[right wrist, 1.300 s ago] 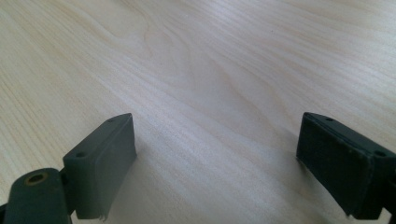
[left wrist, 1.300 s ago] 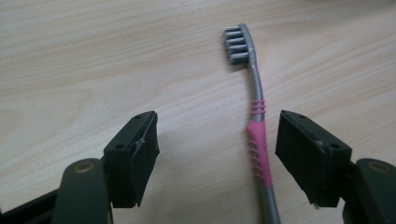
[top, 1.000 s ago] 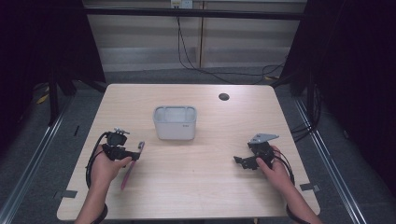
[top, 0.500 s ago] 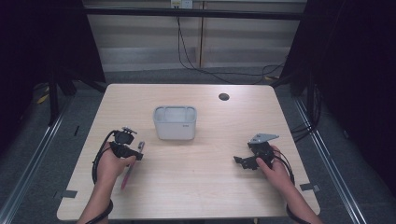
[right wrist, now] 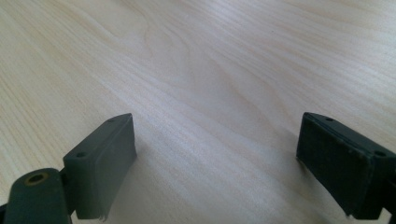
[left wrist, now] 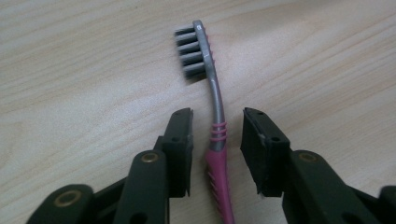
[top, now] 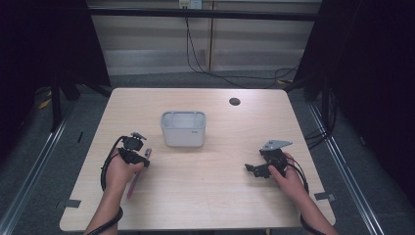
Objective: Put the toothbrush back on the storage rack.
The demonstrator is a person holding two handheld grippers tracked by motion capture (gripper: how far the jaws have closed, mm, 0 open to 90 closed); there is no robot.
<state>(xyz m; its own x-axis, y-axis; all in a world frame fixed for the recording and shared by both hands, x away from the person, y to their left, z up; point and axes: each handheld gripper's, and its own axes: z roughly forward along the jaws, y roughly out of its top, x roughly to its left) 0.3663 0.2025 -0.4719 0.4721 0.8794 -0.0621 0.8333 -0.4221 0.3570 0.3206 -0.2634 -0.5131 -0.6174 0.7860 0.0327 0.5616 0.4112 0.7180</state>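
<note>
A toothbrush point(left wrist: 215, 126) with a pink handle, grey neck and grey bristles lies flat on the wooden table point(top: 215, 196). My left gripper point(left wrist: 217, 133) straddles its neck. The jaws have just been closing and stand a little off the brush on both sides, not pressing it. From above, the left gripper point(top: 142, 155) sits at the table's left, and the pink handle point(top: 133, 185) trails back toward the person. My right gripper point(right wrist: 215, 154) rests over bare wood with its jaws wide open and nothing between them. It is at the table's right point(top: 257, 169).
A grey rectangular bin point(top: 183, 128) stands at the table's middle, beyond and right of the left gripper. A dark round cable hole point(top: 234, 101) lies near the far edge. Cables trail from both grippers along the forearms.
The left hand has shifted right and slightly forward over the toothbrush's head end, and its jaws have narrowed around the neck. The right hand has kept still.
</note>
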